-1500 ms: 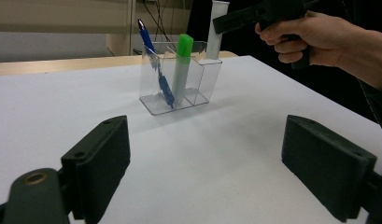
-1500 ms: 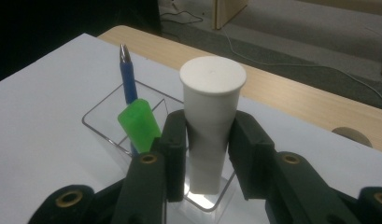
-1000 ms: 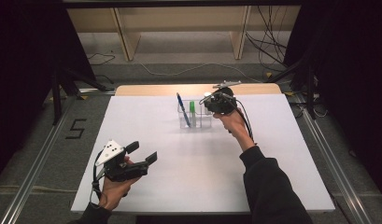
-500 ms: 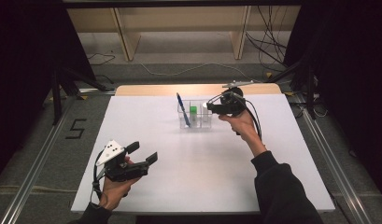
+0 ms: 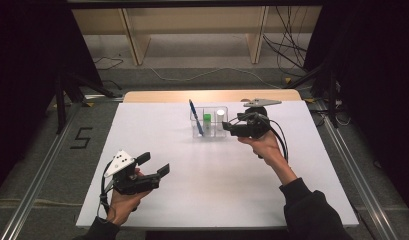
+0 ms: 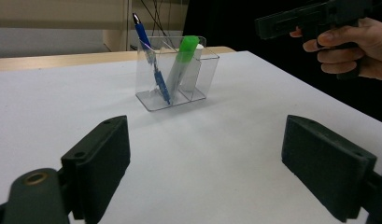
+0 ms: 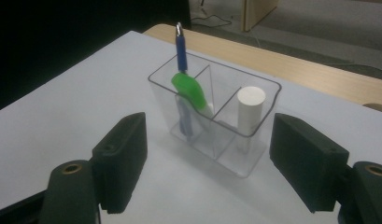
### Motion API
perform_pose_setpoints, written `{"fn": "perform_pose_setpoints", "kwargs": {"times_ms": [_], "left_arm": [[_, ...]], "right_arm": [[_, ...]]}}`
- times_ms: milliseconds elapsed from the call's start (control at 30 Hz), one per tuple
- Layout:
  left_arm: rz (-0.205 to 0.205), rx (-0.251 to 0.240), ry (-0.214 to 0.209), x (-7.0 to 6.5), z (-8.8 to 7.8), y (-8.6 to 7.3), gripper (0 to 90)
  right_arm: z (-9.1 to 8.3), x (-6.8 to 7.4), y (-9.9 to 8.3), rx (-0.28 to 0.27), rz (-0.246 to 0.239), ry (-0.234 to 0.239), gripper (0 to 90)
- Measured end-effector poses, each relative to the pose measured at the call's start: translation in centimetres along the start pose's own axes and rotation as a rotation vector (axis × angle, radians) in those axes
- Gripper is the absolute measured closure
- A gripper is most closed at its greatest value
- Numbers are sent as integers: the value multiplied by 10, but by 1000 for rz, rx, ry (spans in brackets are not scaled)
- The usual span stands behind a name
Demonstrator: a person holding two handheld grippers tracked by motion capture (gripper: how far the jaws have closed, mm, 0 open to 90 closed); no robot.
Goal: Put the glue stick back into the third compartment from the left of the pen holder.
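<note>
Your right gripper (image 5: 226, 128) sits just right of the clear organizer (image 5: 209, 122) at the table's far middle, jaws just opened wide, nothing between them. White tube (image 7: 250, 112) stands in its right compartment. Left gripper (image 5: 154, 165) hangs open, near-left.

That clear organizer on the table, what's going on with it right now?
A person works at a white table with a gripper in each hand. The clear organizer holds a blue pen, a green-capped tube and a white cylinder, each in its own compartment. The right gripper sits just beside the organizer; its jaws have just been opening and nothing is between them. The left gripper hangs open near the table's front edge, holding nothing.
</note>
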State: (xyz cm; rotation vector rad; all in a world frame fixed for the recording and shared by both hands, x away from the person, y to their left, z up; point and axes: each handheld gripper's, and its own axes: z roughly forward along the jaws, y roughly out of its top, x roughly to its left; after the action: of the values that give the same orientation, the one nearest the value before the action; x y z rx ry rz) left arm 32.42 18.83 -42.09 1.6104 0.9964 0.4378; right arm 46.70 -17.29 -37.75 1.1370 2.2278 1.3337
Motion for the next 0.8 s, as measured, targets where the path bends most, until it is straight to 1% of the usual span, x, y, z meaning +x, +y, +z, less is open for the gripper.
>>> {"fn": "perform_pose_setpoints", "kwargs": {"times_ms": [167, 467, 533, 700, 733, 800], "left_arm": [[2, 3, -1, 0, 0, 0, 150], [-1, 8, -8, 0, 1, 0, 150], [-2, 10, -10, 0, 1, 0, 150], [-7, 14, -15, 0, 1, -1, 150], [-2, 20, -16, 0, 1, 0, 150], [-8, 18, -19, 0, 2, -1, 150]], "right_arm": [[-5, 6, -3, -15, -4, 19, 277], [-9, 14, -5, -25, -13, 37, 257], [-9, 15, -7, -23, -19, 37, 254], [-13, 17, -13, -32, -16, 42, 253], [-14, 17, -15, -34, -15, 43, 251], [-16, 17, -17, -34, -19, 45, 246]]}}
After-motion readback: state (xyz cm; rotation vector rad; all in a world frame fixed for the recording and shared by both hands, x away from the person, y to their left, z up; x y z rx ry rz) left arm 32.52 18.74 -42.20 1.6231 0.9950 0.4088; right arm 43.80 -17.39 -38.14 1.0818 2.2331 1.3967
